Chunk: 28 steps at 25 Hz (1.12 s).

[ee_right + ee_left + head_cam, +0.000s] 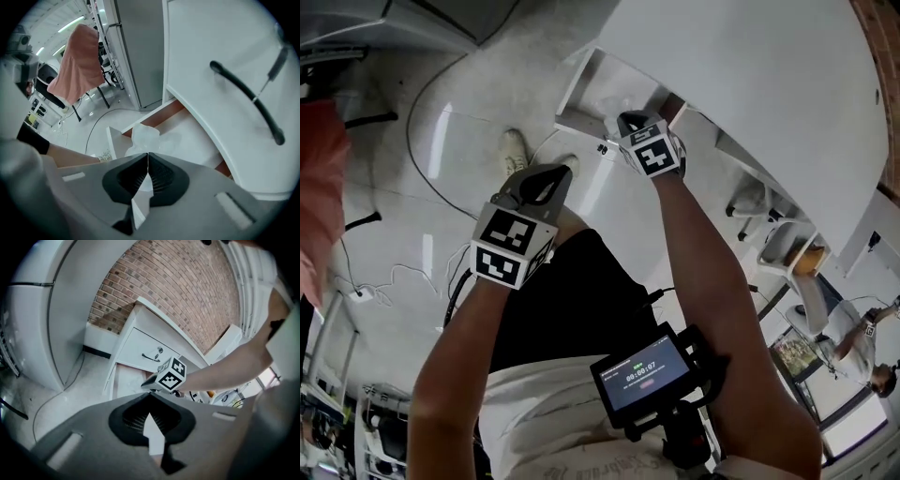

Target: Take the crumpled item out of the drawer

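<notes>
The white cabinet's lower drawer (581, 89) stands pulled open. In the right gripper view a crumpled white item (145, 133), thin like film or paper, rises above the drawer floor (192, 133). My right gripper (148, 155) is shut on it, and white material runs down between the closed jaws. From the head view the right gripper (630, 120) reaches down at the drawer's front corner and hides the item. My left gripper (546, 180) hangs back over the person's lap, shut and holding nothing. In its own view the left gripper (150, 397) points toward the drawer (123, 380).
Above the open drawer is a shut drawer front with a black handle (243, 93). A pink cloth (75, 65) hangs over a chair behind. A black cable (422, 159) curves across the white floor near the person's shoes (516, 150). A brick wall (178, 291) backs the cabinet.
</notes>
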{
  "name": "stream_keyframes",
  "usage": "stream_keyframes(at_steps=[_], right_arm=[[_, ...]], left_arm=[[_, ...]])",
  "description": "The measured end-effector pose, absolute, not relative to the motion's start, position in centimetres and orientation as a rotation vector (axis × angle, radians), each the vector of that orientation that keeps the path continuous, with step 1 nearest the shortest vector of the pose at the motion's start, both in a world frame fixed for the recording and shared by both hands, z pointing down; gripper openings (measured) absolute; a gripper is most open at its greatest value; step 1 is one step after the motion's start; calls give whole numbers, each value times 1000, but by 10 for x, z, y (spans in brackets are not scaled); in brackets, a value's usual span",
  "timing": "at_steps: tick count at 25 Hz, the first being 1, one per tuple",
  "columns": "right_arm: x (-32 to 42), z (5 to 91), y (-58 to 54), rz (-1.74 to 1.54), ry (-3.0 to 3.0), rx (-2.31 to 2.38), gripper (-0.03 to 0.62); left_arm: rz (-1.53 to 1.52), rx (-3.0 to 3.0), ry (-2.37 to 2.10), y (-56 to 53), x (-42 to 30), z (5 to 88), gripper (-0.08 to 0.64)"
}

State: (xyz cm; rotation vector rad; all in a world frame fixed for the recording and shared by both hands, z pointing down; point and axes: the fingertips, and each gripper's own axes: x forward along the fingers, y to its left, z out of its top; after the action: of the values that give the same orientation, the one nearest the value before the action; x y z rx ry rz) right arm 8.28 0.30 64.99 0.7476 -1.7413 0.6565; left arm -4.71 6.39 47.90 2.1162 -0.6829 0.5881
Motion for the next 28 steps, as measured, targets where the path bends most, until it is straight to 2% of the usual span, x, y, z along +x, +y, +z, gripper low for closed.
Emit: stream_keyframes(at_steps=[16,28], right_arm=[[104,508,36,675,-1927,933,12],[88,465,51,708,-2009,1028,12]], left_arm=[[660,2226,-656,86,-10,395,0],[697,2247,-692,83,-43,376,0]])
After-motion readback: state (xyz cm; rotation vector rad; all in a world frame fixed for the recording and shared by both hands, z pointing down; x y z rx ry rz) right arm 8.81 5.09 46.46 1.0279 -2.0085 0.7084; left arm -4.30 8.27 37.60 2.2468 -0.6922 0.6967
